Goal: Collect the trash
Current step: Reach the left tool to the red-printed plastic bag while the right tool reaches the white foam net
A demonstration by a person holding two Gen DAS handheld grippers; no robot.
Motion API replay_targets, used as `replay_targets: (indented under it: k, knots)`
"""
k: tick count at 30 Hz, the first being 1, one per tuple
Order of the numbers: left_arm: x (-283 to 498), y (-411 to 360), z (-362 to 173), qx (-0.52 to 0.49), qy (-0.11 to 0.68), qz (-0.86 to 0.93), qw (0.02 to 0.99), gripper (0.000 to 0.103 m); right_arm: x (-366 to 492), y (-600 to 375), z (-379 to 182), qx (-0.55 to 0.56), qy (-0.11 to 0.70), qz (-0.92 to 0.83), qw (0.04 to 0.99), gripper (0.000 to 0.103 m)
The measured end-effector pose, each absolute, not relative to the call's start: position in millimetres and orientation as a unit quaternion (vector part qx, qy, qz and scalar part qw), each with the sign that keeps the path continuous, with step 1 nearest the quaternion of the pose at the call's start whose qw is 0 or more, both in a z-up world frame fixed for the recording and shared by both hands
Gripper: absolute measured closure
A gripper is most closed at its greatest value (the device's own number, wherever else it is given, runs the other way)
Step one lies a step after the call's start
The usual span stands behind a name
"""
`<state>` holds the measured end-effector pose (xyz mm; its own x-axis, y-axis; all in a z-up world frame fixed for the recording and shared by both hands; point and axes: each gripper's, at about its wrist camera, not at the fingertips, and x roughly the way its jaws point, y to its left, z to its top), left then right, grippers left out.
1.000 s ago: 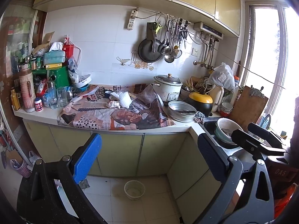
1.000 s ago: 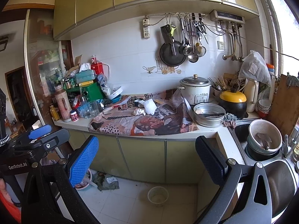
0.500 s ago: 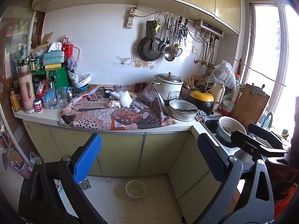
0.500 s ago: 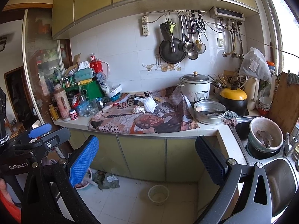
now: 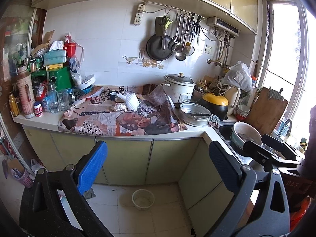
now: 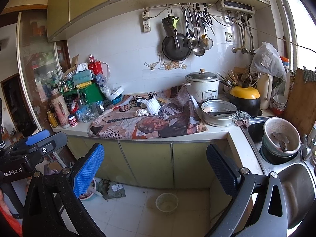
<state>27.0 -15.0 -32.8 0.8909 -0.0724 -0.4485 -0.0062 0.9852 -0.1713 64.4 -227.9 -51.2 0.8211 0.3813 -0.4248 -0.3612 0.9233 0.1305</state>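
On the newspaper-covered counter lie a crumpled paper wad and a white foam net sleeve. The right wrist view shows the same wad and sleeve. My left gripper is open and empty, well back from the counter at cabinet height. My right gripper is likewise open and empty. A dirty plastic bowl sits on the floor, with crumpled wrappers by the cabinet base. Each gripper shows at the edge of the other's view.
A rice cooker, a metal pan and a yellow-lidded pot crowd the counter's right. Bottles, glasses and boxes pile up on the left. A sink with a strainer bowl is at the right.
The scene has slid slightly upward in the right wrist view, and the left wrist view barely shifts. Both grippers stay open and empty.
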Motion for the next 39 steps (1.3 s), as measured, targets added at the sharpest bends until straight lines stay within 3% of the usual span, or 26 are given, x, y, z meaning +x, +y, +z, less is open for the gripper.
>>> replay_targets:
  k: [15, 29, 39]
  knots:
    - [125, 29, -52, -0.112, 0.25, 0.024, 0.961, 0.0, 136, -214, -59, 0.017, 0.246, 0.173, 0.954, 0.0]
    - [316, 141, -68, -0.109, 0.277, 0.036, 0.954, 0.0, 275, -135, -55, 0.011, 0.269, 0.149, 0.952, 0.0]
    - [435, 182, -116, -0.111, 0.349, 0.046, 0.929, 0.0, 371, -104, -81, 0.021, 0.32, 0.133, 0.938, 0.0]
